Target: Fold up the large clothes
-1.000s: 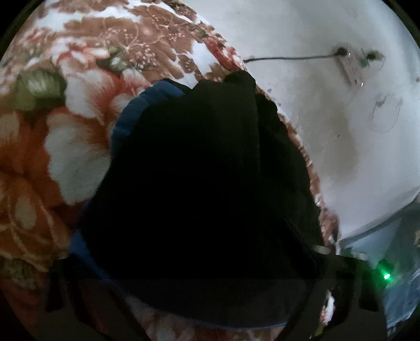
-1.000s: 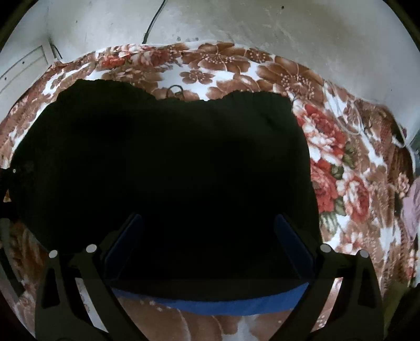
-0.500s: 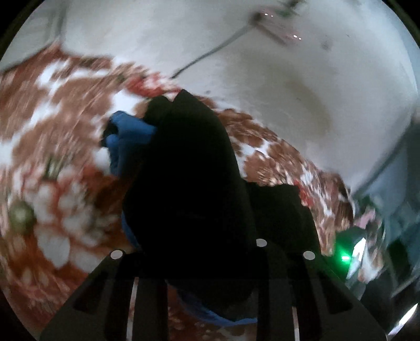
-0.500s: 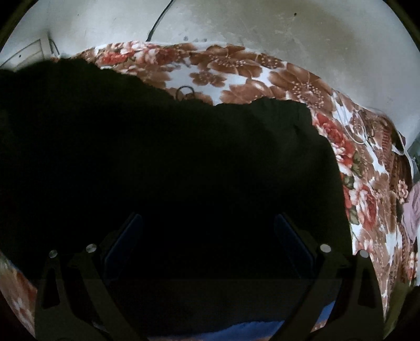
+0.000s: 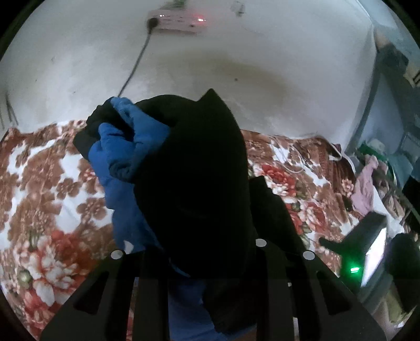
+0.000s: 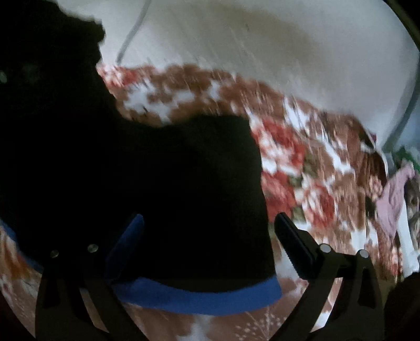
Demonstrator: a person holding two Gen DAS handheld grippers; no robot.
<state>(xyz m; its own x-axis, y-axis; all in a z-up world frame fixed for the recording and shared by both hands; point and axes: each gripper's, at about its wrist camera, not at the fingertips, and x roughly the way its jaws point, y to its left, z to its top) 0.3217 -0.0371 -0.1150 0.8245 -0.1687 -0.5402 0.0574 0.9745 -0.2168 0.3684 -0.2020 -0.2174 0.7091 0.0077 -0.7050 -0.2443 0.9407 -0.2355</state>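
A large black garment with blue lining [image 5: 194,183] hangs bunched from my left gripper [image 5: 202,265], which is shut on it and holds it up above the floral bed cover [image 5: 47,188]. Blue lining [image 5: 123,147] bulges out at the left of the bunch. In the right wrist view the same garment [image 6: 157,183] spreads over the bed, its blue hem [image 6: 199,296] near me. My right gripper [image 6: 210,228] is open, its fingers [image 6: 294,244] wide apart over the garment's near edge. That view is motion-blurred.
A white wall [image 5: 236,65] with a power strip [image 5: 178,22] and cable rises behind the bed. Pink clothing [image 5: 365,188] and clutter lie at the bed's right side. A device with a green light [image 5: 354,268] stands at the lower right.
My left gripper has lifted its bunch of garment up off the bed and tilted toward the wall. My right gripper stays open and has swung, the garment rising at its left.
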